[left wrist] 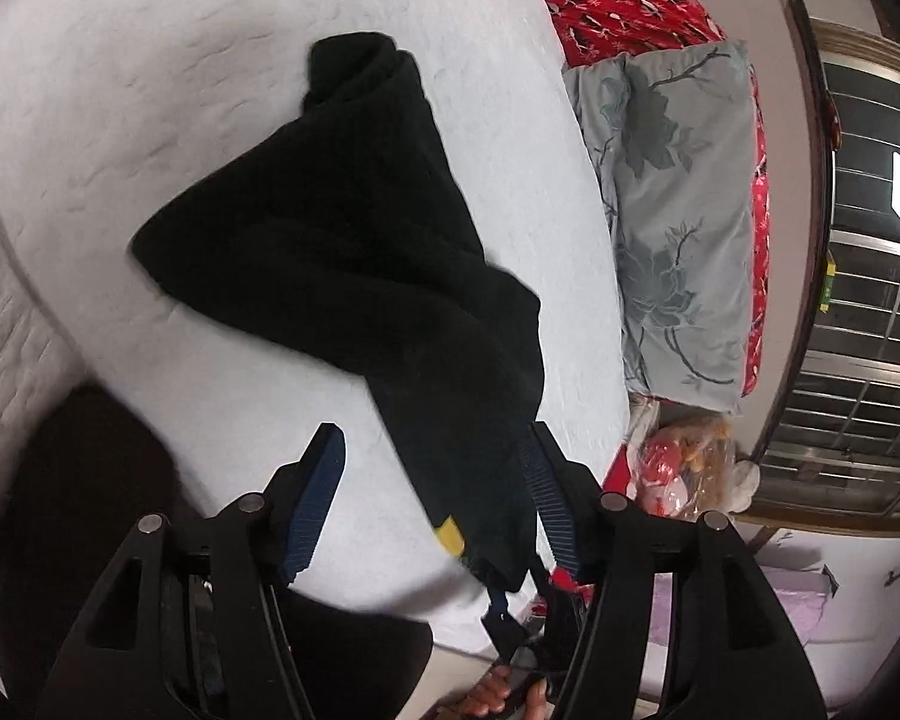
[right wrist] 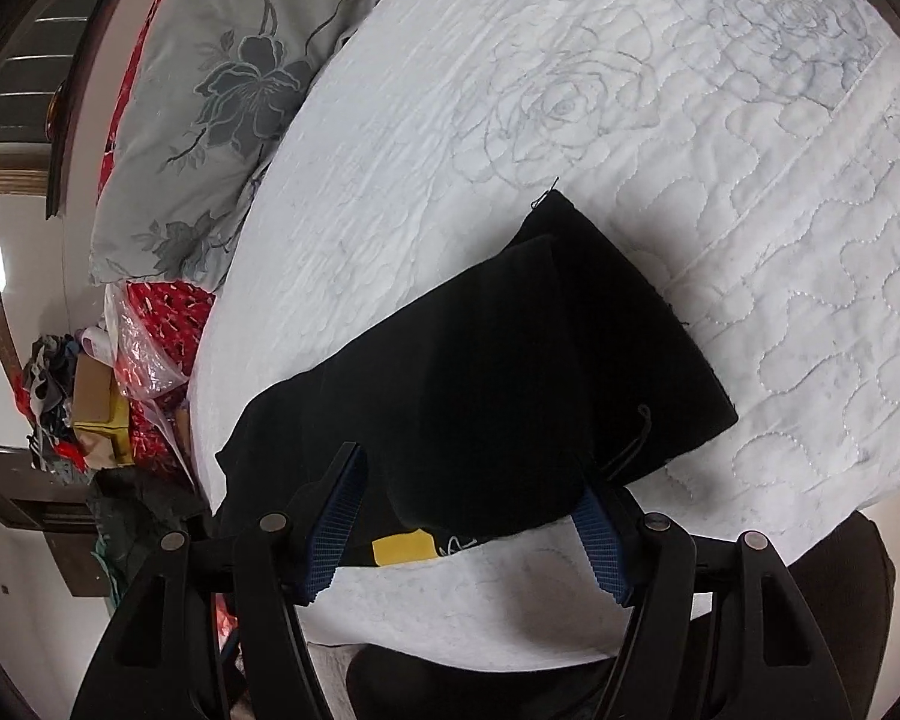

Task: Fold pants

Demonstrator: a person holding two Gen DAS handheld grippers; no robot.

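In the left wrist view, my left gripper hangs with jaws spread wide, the black pants bunched mid-frame on the white quilt, one end trailing down between my fingers. My right gripper, jaws likewise spread, sits over the pants' near edge by the yellow tag at lower centre. I judge both should pinch matching corners evenly, then lift together to keep the fold square.
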